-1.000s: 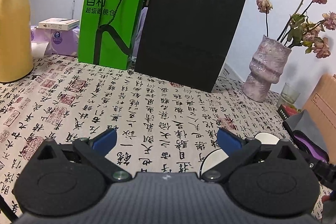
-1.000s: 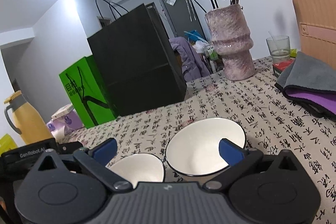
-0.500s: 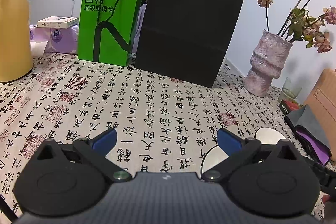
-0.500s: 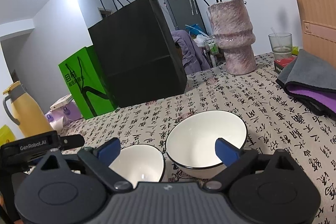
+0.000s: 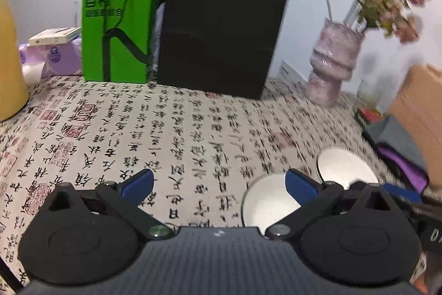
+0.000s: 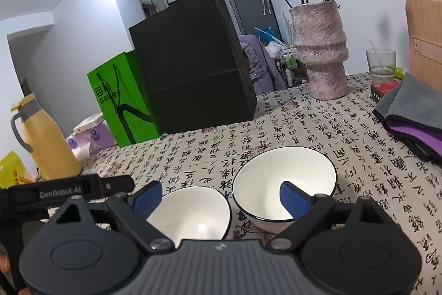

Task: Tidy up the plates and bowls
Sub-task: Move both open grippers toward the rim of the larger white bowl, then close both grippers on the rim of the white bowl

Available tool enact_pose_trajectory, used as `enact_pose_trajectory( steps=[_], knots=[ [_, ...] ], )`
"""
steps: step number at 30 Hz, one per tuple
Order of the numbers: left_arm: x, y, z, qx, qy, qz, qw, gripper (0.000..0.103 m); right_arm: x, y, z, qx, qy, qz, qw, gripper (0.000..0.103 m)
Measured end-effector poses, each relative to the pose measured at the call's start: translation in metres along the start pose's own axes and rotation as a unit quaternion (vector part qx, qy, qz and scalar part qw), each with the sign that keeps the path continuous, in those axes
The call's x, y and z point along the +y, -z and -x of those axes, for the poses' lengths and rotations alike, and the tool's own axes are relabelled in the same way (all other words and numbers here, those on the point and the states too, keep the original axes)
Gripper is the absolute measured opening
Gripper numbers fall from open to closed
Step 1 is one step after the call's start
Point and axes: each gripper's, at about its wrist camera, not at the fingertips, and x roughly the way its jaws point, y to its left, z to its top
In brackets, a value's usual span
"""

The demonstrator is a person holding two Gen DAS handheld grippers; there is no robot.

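Observation:
Two white bowls with thin black rims sit side by side on the calligraphy-print tablecloth. In the right wrist view the smaller bowl [image 6: 193,212] is on the left and the larger bowl [image 6: 281,179] on the right. My right gripper [image 6: 218,195] is open above them, its right finger over the larger bowl. In the left wrist view both bowls show at lower right, the smaller bowl [image 5: 265,203] and the larger bowl [image 5: 342,165]. My left gripper [image 5: 218,184] is open and empty, its right finger in front of the smaller bowl.
A black paper bag [image 5: 221,24] and a green bag [image 5: 118,24] stand at the back. A pink vase with dried roses [image 6: 320,49], a glass [image 6: 381,62], a folded grey and purple cloth [image 6: 411,112] and a tan case are at the right. A yellow jug [image 6: 41,143] is at the left.
Both grippers have risen and tilted down, so more of both bowls shows. The left view has swung right and is blurred. Both stay open.

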Motion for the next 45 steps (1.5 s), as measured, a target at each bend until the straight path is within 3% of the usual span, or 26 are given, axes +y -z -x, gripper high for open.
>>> enact_pose_trajectory(
  steps=[4,11,14,16,22,29,32,40,45],
  knots=[
    [-0.011,0.004,-0.001,0.020,-0.018,-0.029,0.9992,0.103,0.001,0.001,0.002,0.016,0.008,-0.001,1.000,0.091],
    [-0.013,0.008,-0.007,0.063,-0.016,-0.022,0.9976,0.103,0.000,0.005,0.005,0.041,0.016,0.000,0.999,0.086],
    [-0.014,0.009,-0.013,0.078,-0.020,-0.017,0.9966,0.100,-0.001,0.007,0.000,0.067,0.019,-0.003,0.998,0.076],
    [-0.013,0.009,-0.017,0.090,-0.023,-0.011,0.9956,0.096,-0.001,0.008,-0.005,0.085,0.021,-0.007,0.996,0.066],
    [-0.008,0.012,-0.039,0.138,-0.038,0.015,0.9896,0.073,0.003,0.010,-0.032,0.129,0.022,-0.008,0.991,0.052],
    [-0.003,0.018,-0.062,0.187,-0.030,0.056,0.9804,0.063,0.007,0.012,-0.063,0.161,0.019,-0.013,0.987,0.039],
    [-0.008,0.020,-0.064,0.181,-0.037,0.053,0.9813,0.059,0.004,0.015,-0.071,0.162,0.017,-0.024,0.986,0.030],
    [-0.021,0.019,-0.065,0.165,-0.016,0.040,0.9853,0.025,-0.004,0.024,-0.075,0.143,-0.005,-0.038,0.989,0.027],
    [-0.024,0.021,-0.064,0.163,-0.013,0.033,0.9860,0.022,-0.015,0.027,-0.080,0.147,-0.022,-0.067,0.987,0.020]
  ],
)
